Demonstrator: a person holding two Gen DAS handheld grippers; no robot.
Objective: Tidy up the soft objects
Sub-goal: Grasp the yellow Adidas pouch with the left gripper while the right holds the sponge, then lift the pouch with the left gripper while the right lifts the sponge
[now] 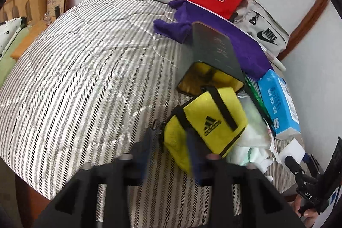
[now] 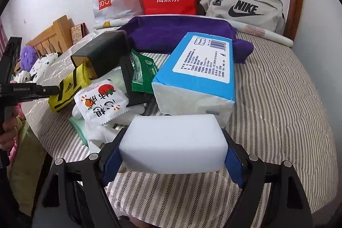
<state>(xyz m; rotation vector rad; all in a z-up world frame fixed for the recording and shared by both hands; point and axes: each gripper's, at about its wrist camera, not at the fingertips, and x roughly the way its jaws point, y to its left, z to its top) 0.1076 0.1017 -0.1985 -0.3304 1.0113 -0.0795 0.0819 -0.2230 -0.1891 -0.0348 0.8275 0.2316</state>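
The right claw (image 2: 172, 155) grips a white foam block (image 2: 173, 142) above the striped bed (image 2: 277, 99), near a blue tissue pack (image 2: 192, 74). The left claw (image 1: 168, 142), blurred, stands released at a yellow Adidas pouch (image 1: 205, 121); contact is unclear. A dark box (image 1: 211, 52) overlaps a purple towel (image 1: 245, 40)

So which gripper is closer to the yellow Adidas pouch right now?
Left. The left gripper is right at the yellow Adidas pouch, fingers straddling its near corner. The right gripper is off to the side, clamped on a white foam block.
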